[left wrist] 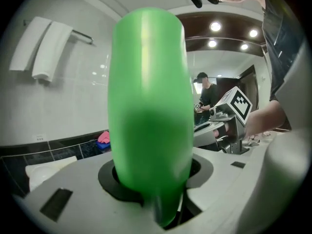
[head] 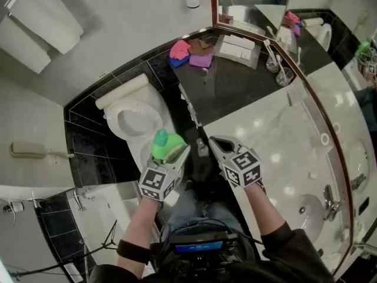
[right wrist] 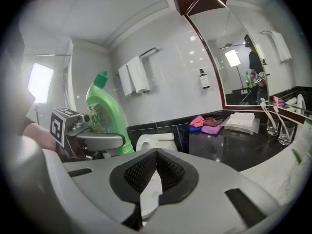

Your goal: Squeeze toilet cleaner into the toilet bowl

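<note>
bathroom, white tiled walls, black stone counter (head: 235,93) meeting a pale marble top with a white basin (head: 315,211).

item 1: green toilet cleaner bottle (head: 168,146). long axis about upright, cap on top, bent neck. seen from the head view it overlaps the near edge of the toilet bowl (head: 134,119).

item 2: my left gripper (head: 177,156). jaws pinch the bottle's lower body from both sides. forearm bare, stretched forward, tilted a little downward.

item 3: my right gripper (head: 217,143). jaws pressed together, nothing between them. it is just beside the left one and apart from the bottle, at a similar slight downward tilt.

item 4: toilet bowl, seat opening uncovered, inside plain white.

item 5: two glasses (head: 278,68) on the black counter, each holding a slim stick-like item.

item 6: tray (head: 238,49) of folded white cloths, with pink, brown and purple cloths (head: 189,52) beside it.
</note>
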Available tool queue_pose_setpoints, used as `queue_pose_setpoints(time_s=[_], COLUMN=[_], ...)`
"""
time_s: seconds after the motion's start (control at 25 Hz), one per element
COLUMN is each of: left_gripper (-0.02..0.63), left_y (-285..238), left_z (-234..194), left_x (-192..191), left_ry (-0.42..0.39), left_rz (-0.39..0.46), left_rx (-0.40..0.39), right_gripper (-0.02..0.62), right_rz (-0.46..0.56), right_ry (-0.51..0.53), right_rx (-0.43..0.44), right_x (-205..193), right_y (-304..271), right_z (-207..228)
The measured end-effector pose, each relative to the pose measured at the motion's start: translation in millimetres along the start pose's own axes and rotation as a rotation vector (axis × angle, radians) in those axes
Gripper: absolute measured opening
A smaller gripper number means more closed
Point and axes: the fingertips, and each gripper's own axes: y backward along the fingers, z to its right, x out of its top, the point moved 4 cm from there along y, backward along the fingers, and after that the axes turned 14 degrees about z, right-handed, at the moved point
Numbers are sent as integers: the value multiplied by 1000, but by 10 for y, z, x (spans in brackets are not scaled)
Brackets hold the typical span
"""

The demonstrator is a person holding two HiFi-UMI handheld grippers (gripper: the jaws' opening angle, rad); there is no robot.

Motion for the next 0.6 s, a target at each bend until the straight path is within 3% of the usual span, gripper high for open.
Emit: queue_pose_setpoints(time_s=[0.36,0.6], left_gripper=[204,204], left_y=[1251,2098], left_z=[-330,-563], left_x=[75,74], left_ry=[32,5], left_rz=[4,-10], left_rx=[233,308], right_gripper=[8,8], right_rz=[-37,-58], right_ry=[17,43], right_rx=[175,241], right_x=[-12,-107], right_y=[-446,-720], right_z=[-938,-1651])
